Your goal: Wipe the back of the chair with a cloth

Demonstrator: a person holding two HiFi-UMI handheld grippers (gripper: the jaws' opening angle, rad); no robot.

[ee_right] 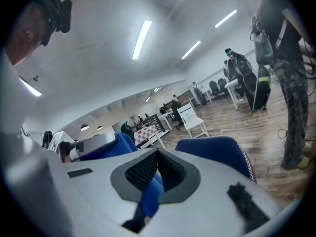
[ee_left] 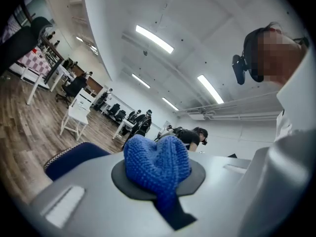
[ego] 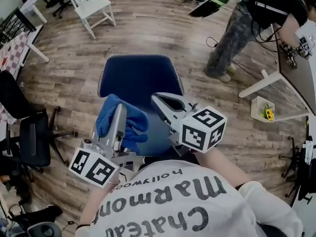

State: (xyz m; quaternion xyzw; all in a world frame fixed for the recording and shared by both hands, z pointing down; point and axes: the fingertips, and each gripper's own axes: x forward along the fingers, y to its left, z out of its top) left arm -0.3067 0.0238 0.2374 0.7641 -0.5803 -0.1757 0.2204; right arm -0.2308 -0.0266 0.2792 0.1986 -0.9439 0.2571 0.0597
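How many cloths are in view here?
1. The blue cloth is clamped in the left gripper, held over the blue chair. No other shows, though the person's torso hides some floor.

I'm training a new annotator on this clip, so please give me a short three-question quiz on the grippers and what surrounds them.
1. Multiple choice: the left gripper holds A) a sponge, B) a blue cloth, C) nothing.
2. True or false: a white chair stands on the wood floor beyond the blue chair.
3. Fill in: the right gripper has its jaws ___.
Key: 1 B; 2 true; 3 shut, with nothing held.
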